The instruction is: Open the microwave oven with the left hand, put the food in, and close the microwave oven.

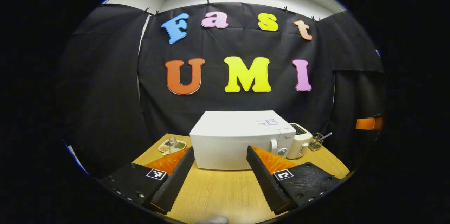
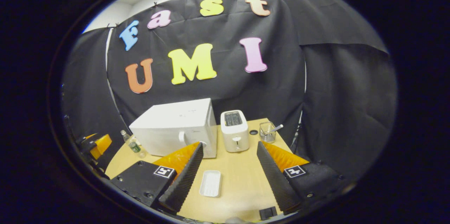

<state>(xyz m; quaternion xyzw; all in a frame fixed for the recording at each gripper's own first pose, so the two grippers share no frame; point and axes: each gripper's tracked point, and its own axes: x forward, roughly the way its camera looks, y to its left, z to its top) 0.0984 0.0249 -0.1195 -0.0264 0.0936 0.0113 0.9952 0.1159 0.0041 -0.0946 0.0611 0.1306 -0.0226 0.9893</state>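
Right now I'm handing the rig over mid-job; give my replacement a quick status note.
Left gripper: jaws open, holding nothing, facing the shut door of the white box-shaped microwave oven.
Right gripper: jaws open, holding nothing, above the small white rectangular tray on the wooden table.
Done: nothing yet.
Left: open the door, load the food, close it.

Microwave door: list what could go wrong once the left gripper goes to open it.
1. The microwave is shut and the open left gripper is apart from its handle; a sideways pull might drag the whole unit.
2. The toaster stands close beside the microwave and could be knocked.
3. The bottle near the microwave's other side may tip if the door swings that way.
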